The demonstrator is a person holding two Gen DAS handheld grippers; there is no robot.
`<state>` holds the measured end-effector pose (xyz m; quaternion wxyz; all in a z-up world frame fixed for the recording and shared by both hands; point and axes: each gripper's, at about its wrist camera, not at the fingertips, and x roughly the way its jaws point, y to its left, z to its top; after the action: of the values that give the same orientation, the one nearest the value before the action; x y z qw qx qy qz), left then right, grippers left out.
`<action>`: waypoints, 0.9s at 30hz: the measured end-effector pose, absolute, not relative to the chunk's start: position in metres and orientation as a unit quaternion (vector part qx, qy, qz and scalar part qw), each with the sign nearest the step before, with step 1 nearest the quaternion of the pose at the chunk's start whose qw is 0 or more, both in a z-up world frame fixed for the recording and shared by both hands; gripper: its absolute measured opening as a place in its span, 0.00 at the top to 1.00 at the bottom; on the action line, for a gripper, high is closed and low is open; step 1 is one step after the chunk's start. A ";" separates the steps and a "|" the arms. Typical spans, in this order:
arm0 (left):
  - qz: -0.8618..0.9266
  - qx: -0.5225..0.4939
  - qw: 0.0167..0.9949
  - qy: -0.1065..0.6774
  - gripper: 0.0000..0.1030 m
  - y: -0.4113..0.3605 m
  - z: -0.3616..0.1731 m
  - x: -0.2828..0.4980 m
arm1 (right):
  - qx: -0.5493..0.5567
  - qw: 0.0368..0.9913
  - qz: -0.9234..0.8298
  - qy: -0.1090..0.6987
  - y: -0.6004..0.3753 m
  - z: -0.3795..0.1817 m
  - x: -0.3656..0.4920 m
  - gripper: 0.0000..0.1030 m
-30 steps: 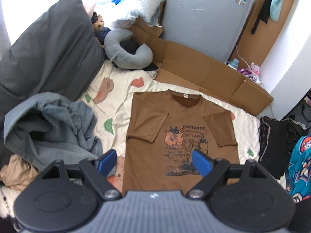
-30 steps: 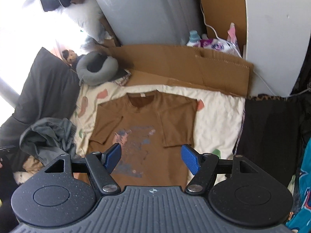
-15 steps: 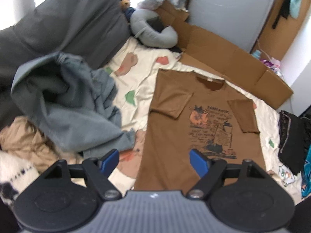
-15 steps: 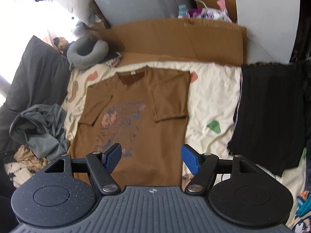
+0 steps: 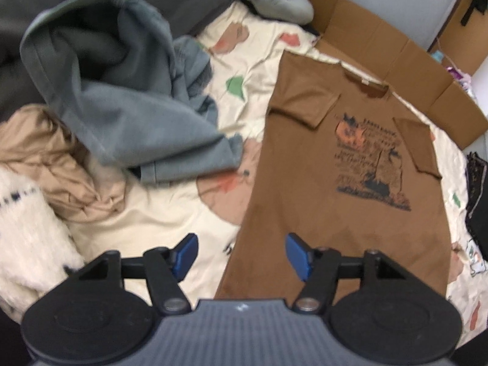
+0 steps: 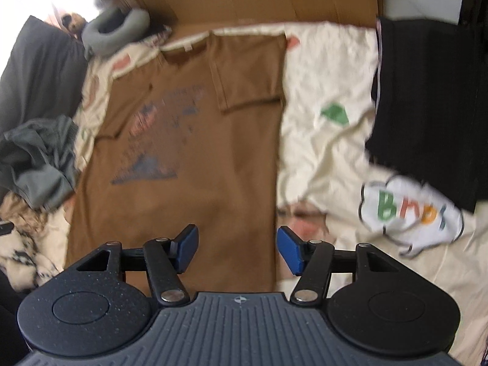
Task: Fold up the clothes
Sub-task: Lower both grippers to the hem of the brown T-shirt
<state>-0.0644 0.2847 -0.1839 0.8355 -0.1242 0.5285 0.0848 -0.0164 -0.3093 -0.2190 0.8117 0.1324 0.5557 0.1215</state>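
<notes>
Cream bedding with coloured patches covers the bed [image 5: 170, 213], and on it my brown T-shirt [image 5: 308, 189] lies flat, print up, both sleeves already turned in over the chest. Its long axis runs straight away from me: collar at the far end by the cardboard [image 5: 393, 48], hem at the near end, just ahead of my tips.

My left tongs [image 5: 241, 254] sit over the shirt's near left corner: one blue pad over bare bedding, the other over brown cloth, with the side edge running between them. My right tongs [image 6: 238, 251] mirror that at the near right corner of the same shirt [image 6: 195, 140], with the right edge between the pads. Both pairs are closing, yet nothing is pinched; the pads look clear of the fabric. Each hand is about equally near its own corner, so I judge the next move to be a two-handed grab at the hem, then carrying it up toward the collar.

Room for that looks fair. On the left, a grey-blue sweatshirt [image 5: 122, 91] is heaped close to the shirt's side but not on it, with tan cloth [image 5: 61, 167] nearer me. On the right lies open bedding, then a black garment [image 6: 427, 106] and a white lettered piece [image 6: 408, 213], well clear. The far edge meets the cardboard, so the fold should land short of it.
</notes>
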 end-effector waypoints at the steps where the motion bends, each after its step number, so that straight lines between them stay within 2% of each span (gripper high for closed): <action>1: 0.086 -0.124 0.833 0.532 0.37 0.285 -0.189 -0.065 | 0.132 0.809 0.120 0.560 -0.309 -0.227 -0.019 0.39; 6: 0.086 -0.121 0.822 0.550 0.41 0.280 -0.219 -0.067 | 0.135 0.791 0.116 0.586 -0.306 -0.269 -0.034 0.49; 11: 0.089 -0.117 0.810 0.568 0.46 0.278 -0.246 -0.072 | 0.132 0.768 0.105 0.618 -0.303 -0.309 -0.051 0.52; 14: 0.096 -0.120 0.802 0.577 0.53 0.280 -0.261 -0.076 | 0.125 0.756 0.099 0.635 -0.301 -0.328 -0.057 0.62; 17: 0.099 -0.121 0.797 0.584 0.60 0.280 -0.276 -0.080 | 0.120 0.751 0.096 0.642 -0.300 -0.341 -0.061 0.63; 27: 0.098 -0.104 0.775 0.616 0.60 0.271 -0.319 -0.077 | 0.119 0.746 0.080 0.650 -0.298 -0.365 -0.066 0.64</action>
<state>-0.0765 0.2712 -0.3194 0.7747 -0.1043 0.6160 0.0975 -0.0664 -0.2981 -0.3652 0.7460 0.1189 0.6503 0.0802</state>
